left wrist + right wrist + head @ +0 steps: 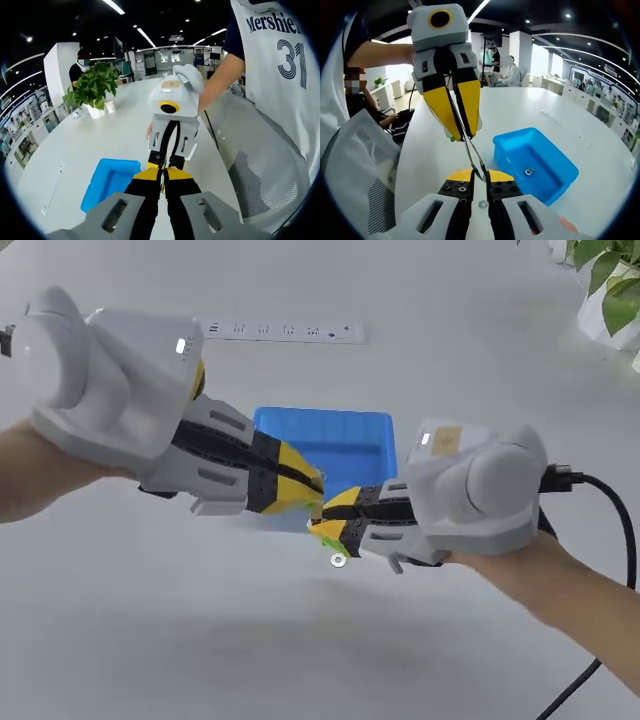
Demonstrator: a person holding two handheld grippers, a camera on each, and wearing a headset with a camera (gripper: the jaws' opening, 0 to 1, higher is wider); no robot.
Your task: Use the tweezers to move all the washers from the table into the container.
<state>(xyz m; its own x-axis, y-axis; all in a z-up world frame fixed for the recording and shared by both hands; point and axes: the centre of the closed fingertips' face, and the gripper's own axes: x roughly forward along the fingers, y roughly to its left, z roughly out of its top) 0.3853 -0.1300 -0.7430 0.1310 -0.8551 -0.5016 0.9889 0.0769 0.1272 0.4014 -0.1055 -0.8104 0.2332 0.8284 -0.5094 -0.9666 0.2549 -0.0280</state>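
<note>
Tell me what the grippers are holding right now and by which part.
Tweezers: the left gripper clamps their handle end, and the right gripper appears to pinch their arms near the tips.

container (330,435) front hidden behind left claw (312,483), plant (605,285) cropped

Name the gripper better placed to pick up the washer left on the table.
Left, likely. The left gripper is shut on the tweezers, whose tips reach down near the washer on the table. The right gripper is as close, but the task needs tweezers.
</note>
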